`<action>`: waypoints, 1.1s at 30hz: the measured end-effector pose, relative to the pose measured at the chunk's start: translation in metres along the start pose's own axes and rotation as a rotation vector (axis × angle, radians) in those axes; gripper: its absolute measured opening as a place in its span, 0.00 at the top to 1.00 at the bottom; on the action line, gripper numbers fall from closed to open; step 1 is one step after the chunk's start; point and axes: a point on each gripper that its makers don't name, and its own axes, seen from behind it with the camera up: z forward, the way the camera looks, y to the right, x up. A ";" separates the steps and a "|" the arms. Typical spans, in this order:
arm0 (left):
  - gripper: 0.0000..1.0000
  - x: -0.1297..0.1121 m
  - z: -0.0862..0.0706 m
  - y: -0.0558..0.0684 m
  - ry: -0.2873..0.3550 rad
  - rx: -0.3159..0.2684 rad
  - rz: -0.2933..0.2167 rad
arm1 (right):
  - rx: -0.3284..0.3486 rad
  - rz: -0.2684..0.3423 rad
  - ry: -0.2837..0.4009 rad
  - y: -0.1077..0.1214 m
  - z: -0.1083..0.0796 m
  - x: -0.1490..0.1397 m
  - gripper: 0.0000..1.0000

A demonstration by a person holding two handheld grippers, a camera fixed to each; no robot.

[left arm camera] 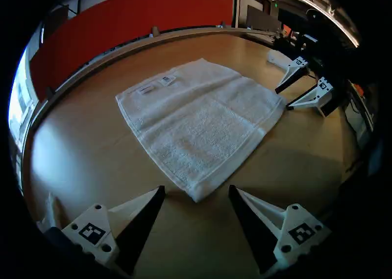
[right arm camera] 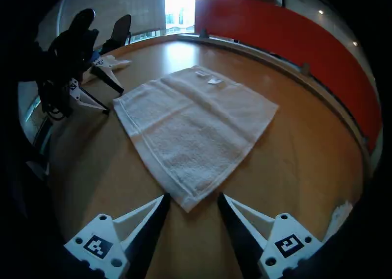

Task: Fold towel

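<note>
You had the towel (left arm camera: 201,117) lying flat on the worktop (left arm camera: 88,151), spread out ahead of both tools. No part of it was lifted or gripped, so the fold you were after here had not yet begun.

Your left tool (left arm camera: 196,188) stood wide, one finger to either side of the towel's nearest corner. That corner lay just ahead of the tips and, as far as the left gripper view showed, apart from them. Your right tool (right arm camera: 194,195) was likewise spread, somewhat less wide, with another corner of the towel just in front of the gap between its tips. I could not tell whether cloth and fingers touched there. Seen from the left tool, the right tool sat off to the far right, just beside the towel's right-hand corner.

How far along were you? The towel looked squarish and thick at its edges, with small labels (left arm camera: 166,80) on the side farthest from the left tool. A doubled hem seemed to run along the edge to that tool's near left. My judgement was that it may already have been folded once — though the pictures could not settle that.

What was left, as I read it: close each tool on its corner, carry both corners across to the opposite edge, lay them down square, and let go.
</note>
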 end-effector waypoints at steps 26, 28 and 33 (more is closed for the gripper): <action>0.80 0.001 0.001 0.004 -0.040 0.019 -0.024 | 0.003 0.017 -0.004 -0.007 -0.003 -0.003 0.83; 0.82 0.002 0.001 0.004 -0.043 0.021 -0.028 | 0.004 0.022 -0.001 -0.007 -0.004 -0.002 0.85; 0.85 0.003 -0.002 0.007 -0.043 0.019 -0.049 | -0.001 0.034 0.011 -0.005 -0.006 0.002 0.85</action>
